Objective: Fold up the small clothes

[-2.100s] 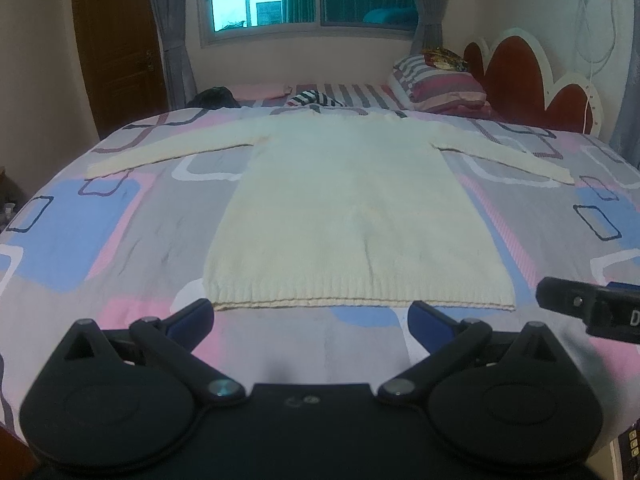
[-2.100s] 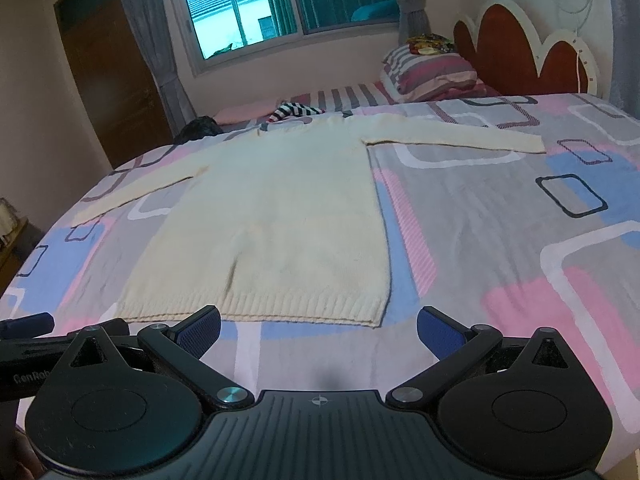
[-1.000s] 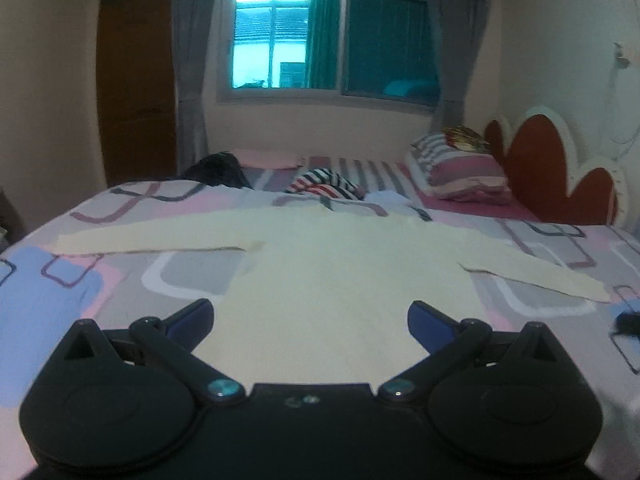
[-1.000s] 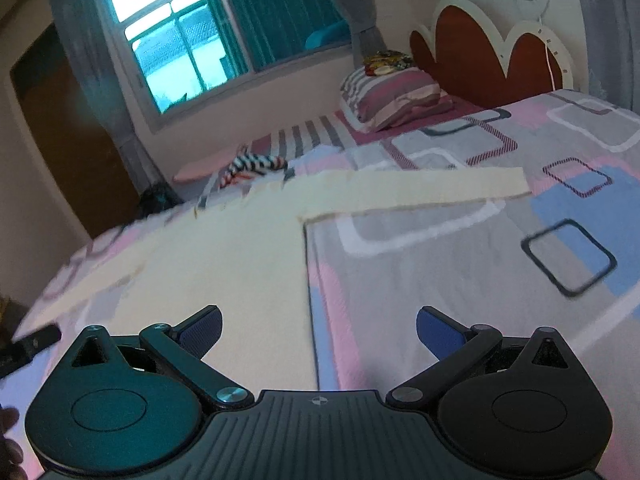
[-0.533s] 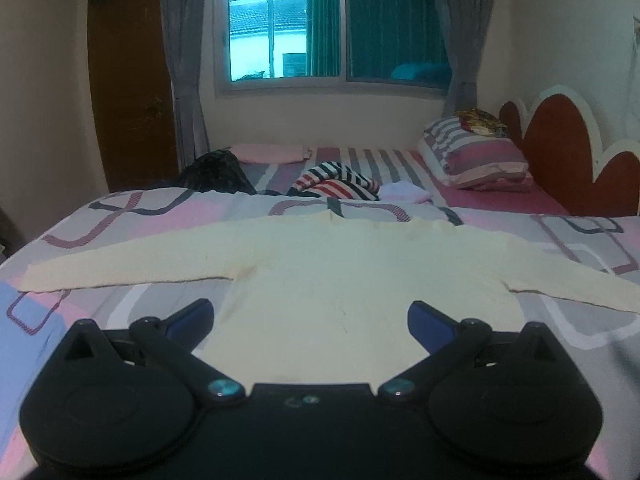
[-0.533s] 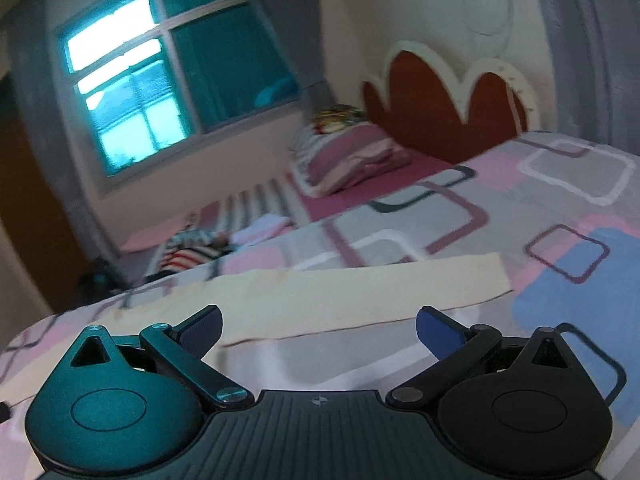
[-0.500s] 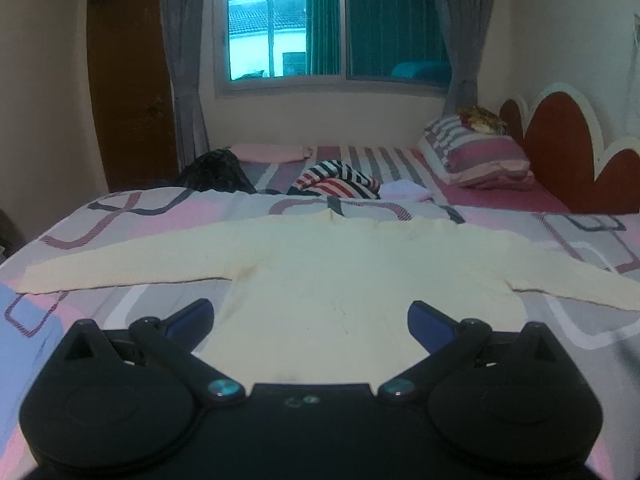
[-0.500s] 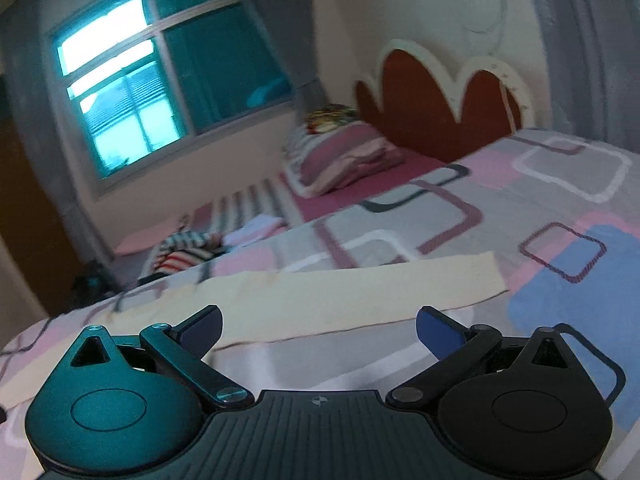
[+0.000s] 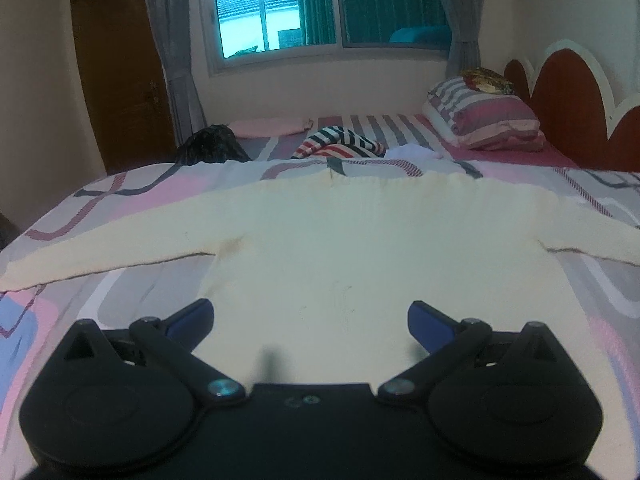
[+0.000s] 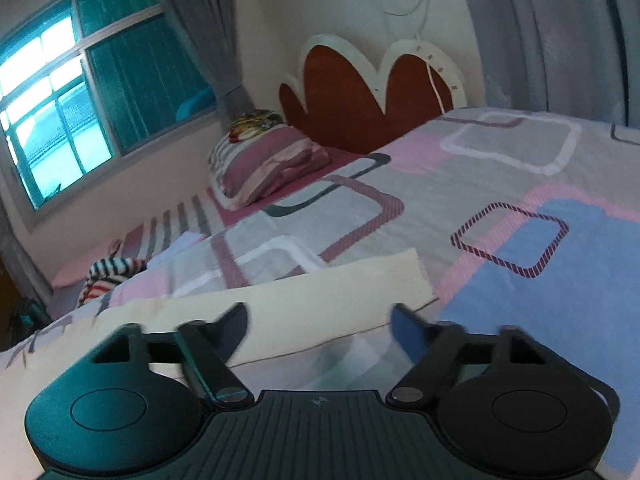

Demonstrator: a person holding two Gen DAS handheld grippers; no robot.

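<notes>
— Two grippers over the bed [image 9: 120, 200]? Where's the cream sweater [image 9: 360, 248]?
— Spread flat, centre frame, sleeves out both ways. Left gripper [image 9: 310, 314]: jaws wide apart above its body, holding nothing.
— And the right gripper [image 10: 318, 330]?
— Jaws just been closing, about half apart, over the sleeve end [image 10: 340, 300], lower centre; nothing pinched.

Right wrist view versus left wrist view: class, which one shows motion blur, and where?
Right wrist view: the right gripper fingers smear, jaws just closing, apart, above the cream sweater sleeve. Left wrist view: the left gripper is crisp, dark vignette at the corners.
</notes>
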